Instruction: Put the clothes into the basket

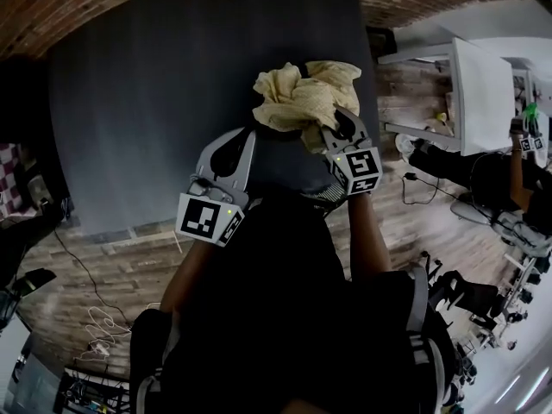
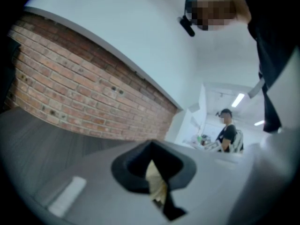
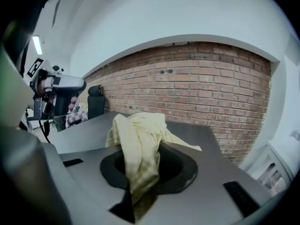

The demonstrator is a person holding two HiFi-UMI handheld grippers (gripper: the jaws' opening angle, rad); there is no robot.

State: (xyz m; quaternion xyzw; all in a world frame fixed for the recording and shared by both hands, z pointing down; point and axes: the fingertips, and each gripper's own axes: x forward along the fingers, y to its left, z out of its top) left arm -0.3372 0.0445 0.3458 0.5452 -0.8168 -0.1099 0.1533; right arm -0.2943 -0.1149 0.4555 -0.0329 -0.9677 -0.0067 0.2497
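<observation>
Counter: dark grey, broad, fills the upper centre of the head view.
Yellow cloth: bunched, held over the counter, upper centre-right.
Right gripper: jaws clenched on a thick fold of the cloth.
Left gripper: lower left of the cloth, jaws pinching a thin strip of it.

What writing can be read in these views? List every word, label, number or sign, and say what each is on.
No readable text anywhere.
Left marker cube: black-and-white square pattern, no letters.
Right marker cube: the same.
Small black-and-white tag at the left of the right gripper view: too small to read.
</observation>
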